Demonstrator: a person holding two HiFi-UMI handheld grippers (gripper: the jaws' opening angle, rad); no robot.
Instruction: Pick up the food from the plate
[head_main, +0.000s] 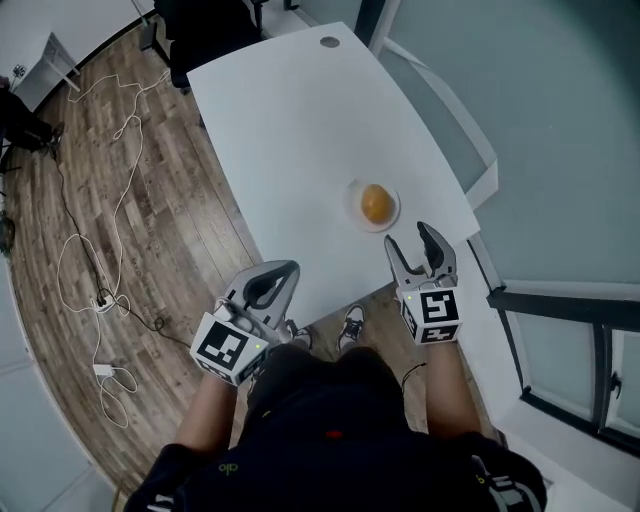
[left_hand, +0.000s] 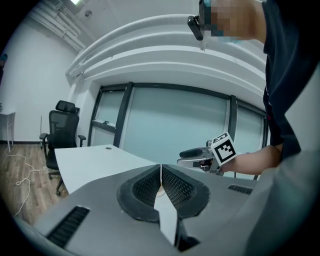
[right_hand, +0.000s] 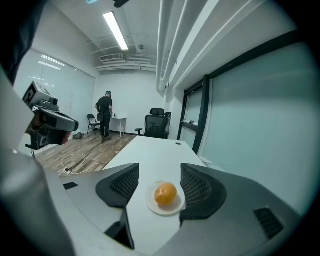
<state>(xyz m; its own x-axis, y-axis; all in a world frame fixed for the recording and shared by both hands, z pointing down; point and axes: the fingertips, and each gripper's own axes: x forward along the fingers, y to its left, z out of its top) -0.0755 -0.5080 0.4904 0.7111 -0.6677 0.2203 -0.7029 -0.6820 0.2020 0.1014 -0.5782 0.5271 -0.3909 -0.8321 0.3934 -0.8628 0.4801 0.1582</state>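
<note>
An orange round piece of food (head_main: 376, 203) (right_hand: 165, 194) lies on a small white plate (head_main: 392, 218) (right_hand: 151, 204) near the near right edge of the white table (head_main: 300, 130). My right gripper (head_main: 421, 244) (right_hand: 159, 187) hovers just short of the plate with its jaws open; the food lies ahead of them, untouched. My left gripper (head_main: 281, 279) (left_hand: 160, 181) hangs off the table's near edge, left of the plate, with its jaws shut and nothing between them.
A black office chair (head_main: 205, 30) stands at the table's far end. White cables (head_main: 100, 200) trail across the wooden floor on the left. A glass partition (head_main: 540, 120) runs along the table's right side. A person (right_hand: 105, 115) stands far off in the room.
</note>
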